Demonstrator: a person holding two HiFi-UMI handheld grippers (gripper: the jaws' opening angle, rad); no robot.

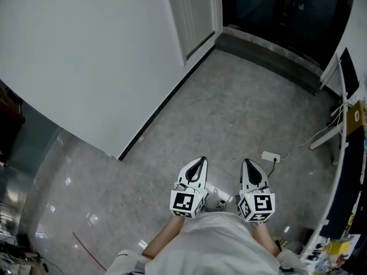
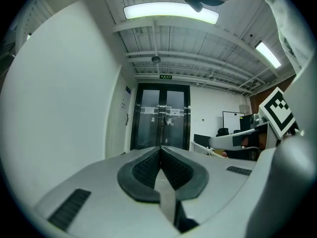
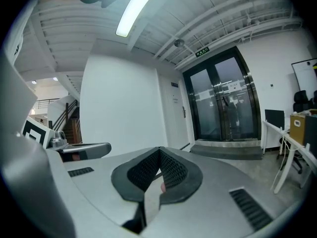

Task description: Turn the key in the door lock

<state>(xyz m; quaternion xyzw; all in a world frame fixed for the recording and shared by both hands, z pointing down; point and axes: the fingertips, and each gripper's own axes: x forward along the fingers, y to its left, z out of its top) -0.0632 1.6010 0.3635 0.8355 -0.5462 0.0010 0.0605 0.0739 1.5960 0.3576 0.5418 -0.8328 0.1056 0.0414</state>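
Left gripper [image 1: 198,166] and right gripper [image 1: 250,172] sit side by side at 6 o'clock in the head view, tucked against the person's body and pointing roughly level down the hallway. This looks like a carry pose, with nothing reached for yet.

Left gripper view: the pads are pressed together with nothing between them. Right gripper view: jaws are also pressed together. A small pinkish spot shows low in the seam, and I can't tell what it is. Both probably stay closed because there's nothing to pinch until the lock is in reach.

Task's thing: no key is visible in any view. The likely target is the white door [image 1: 194,7] at 12 o'clock from the grippers, well apart from them across bare floor [image 1: 229,113]. Its handle [image 3: 184,112] shows in the right gripper view, too small to make out a lock or key. Dark glass doors [image 2: 161,115] stand further on at 1 o'clock.

The task reads as not begun, so walking up to the door comes first. The wall [image 1: 86,50] runs along 9 to 11 o'clock.
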